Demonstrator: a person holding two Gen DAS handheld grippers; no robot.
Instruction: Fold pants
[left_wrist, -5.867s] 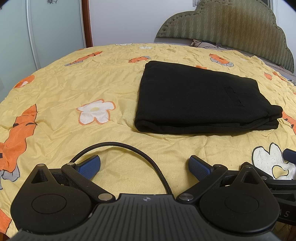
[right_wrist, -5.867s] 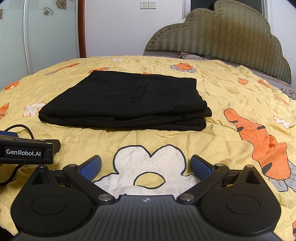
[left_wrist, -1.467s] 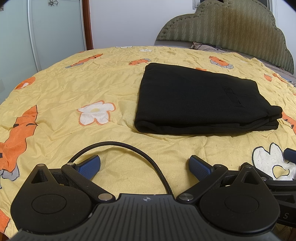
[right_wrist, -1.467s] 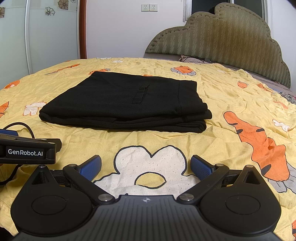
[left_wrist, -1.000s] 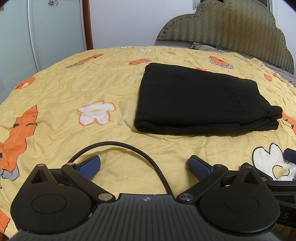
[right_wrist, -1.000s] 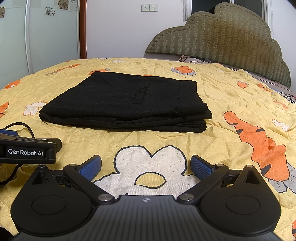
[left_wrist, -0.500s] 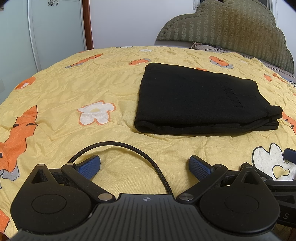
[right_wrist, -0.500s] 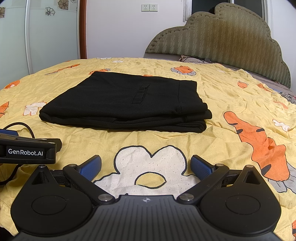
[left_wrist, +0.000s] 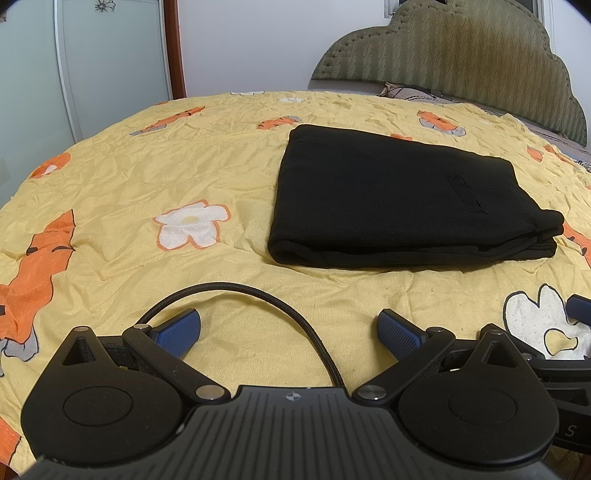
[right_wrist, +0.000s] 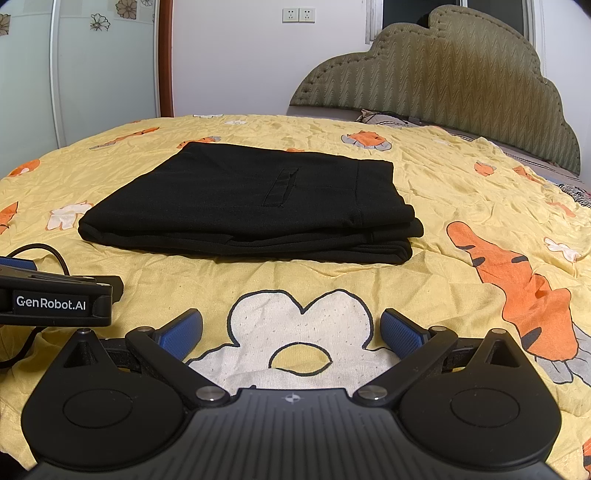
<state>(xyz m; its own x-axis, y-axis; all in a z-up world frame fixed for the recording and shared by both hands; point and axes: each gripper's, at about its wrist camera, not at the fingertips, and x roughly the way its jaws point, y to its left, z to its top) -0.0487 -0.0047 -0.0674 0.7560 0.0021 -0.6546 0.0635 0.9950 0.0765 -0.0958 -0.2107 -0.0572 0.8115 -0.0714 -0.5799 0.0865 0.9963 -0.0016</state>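
Jaws spread wide on both sides, nothing between them: the left gripper (left_wrist: 290, 328) and the right gripper (right_wrist: 291, 326) sit low over the sheet (right_wrist: 461, 192), short of the pants (right_wrist: 251, 203). Those lie as a neat black stack mid-bed, and the folding looks done. The risk now is any fresh reach: a finger could catch the loose layered edges on the stack's right end (right_wrist: 402, 236) and drag the layers askew. The cable (left_wrist: 258, 295) looping ahead of the left gripper could snag too.

Soft even light, sharp; edges perhaps bowed.
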